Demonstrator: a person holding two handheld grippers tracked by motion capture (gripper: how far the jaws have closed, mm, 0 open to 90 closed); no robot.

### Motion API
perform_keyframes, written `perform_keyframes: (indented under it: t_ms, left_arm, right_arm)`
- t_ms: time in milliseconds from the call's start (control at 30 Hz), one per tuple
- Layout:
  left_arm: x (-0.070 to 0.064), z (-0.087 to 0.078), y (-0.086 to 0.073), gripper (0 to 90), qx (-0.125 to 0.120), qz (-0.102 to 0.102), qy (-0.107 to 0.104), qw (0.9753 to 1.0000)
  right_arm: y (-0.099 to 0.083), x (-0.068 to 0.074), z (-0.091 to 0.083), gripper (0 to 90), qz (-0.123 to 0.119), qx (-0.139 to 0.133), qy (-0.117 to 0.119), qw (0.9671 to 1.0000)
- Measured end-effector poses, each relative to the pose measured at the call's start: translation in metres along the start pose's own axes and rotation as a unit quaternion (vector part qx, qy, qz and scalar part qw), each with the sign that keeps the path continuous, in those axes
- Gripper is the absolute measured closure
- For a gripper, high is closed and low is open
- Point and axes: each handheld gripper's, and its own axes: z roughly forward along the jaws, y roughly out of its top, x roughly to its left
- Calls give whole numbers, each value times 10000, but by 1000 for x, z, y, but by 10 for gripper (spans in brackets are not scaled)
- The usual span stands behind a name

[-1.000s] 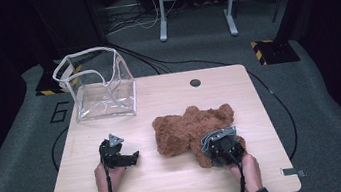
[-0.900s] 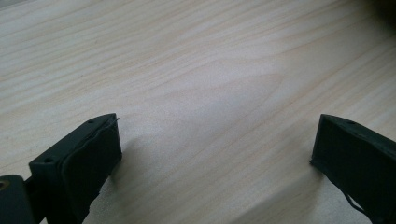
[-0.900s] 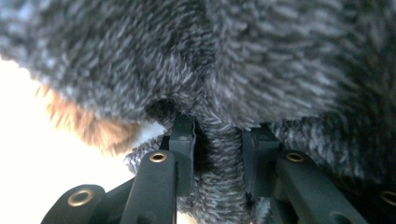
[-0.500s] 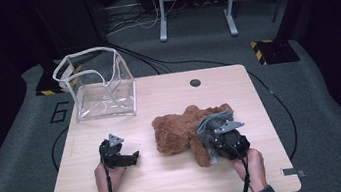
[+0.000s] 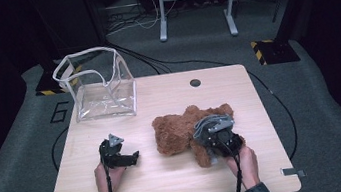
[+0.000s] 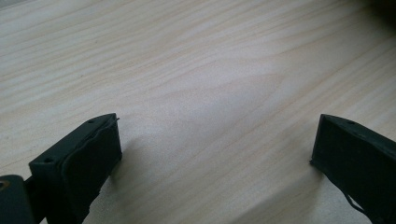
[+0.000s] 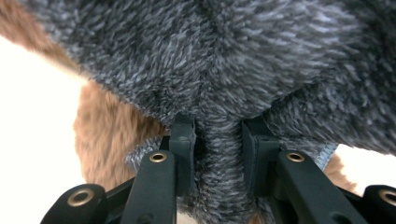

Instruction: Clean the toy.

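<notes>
A brown teddy bear (image 5: pixel 178 131) lies on the wooden table (image 5: pixel 171 187), right of centre. My right gripper (image 5: pixel 214 144) sits over its right side, shut on a fold of its fur. In the right gripper view the two jaws pinch a ridge of the teddy bear's plush (image 7: pixel 219 140), which looks grey up close, with brown fur to the left. My left gripper (image 5: pixel 126 159) rests low on the table to the bear's left, its jaws open. In the left gripper view the left gripper (image 6: pixel 217 158) stands wide apart over bare wood.
A clear plastic bag (image 5: pixel 99 86) with white trim stands open at the table's back left. A dark round grommet (image 5: pixel 195 82) sits near the far edge. Metal stand legs (image 5: pixel 194 7) and cables lie on the floor beyond.
My right gripper has shifted slightly left and forward with the bear's fur in it, and the bear has rolled a little. The left gripper has stayed put.
</notes>
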Motion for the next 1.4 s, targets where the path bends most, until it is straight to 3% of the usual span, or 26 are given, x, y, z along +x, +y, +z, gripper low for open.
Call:
perform_keyframes:
  t_ms: [400,433,467,633,833,1033,1233,1400]
  left_arm:
    - [0,0,0,12,-2,-4,2,10000]
    - [0,0,0,12,-1,-5,0,10000]
    - [0,0,0,12,-1,-4,1,10000]
    - [0,0,0,13,0,-5,0,10000]
    - [0,0,0,12,-1,-4,0,10000]
    - [0,0,0,13,3,2,1,10000]
    - [0,0,0,13,2,1,1,10000]
    - [0,0,0,13,-1,-4,0,10000]
  right_arm:
    - [-33,-2,23,691,178,481,397,9979]
    - [-33,-2,21,690,281,508,448,9973]
    - [-32,-4,19,691,195,440,468,9977]
    - [-22,-7,-5,691,268,89,516,9983]
    - [8,-8,-29,688,154,-483,494,9975]
    - [26,-1,-8,687,161,-321,602,9975]
    - [14,1,-6,689,243,-268,753,9965]
    - [-2,7,-4,690,171,-119,846,9962]
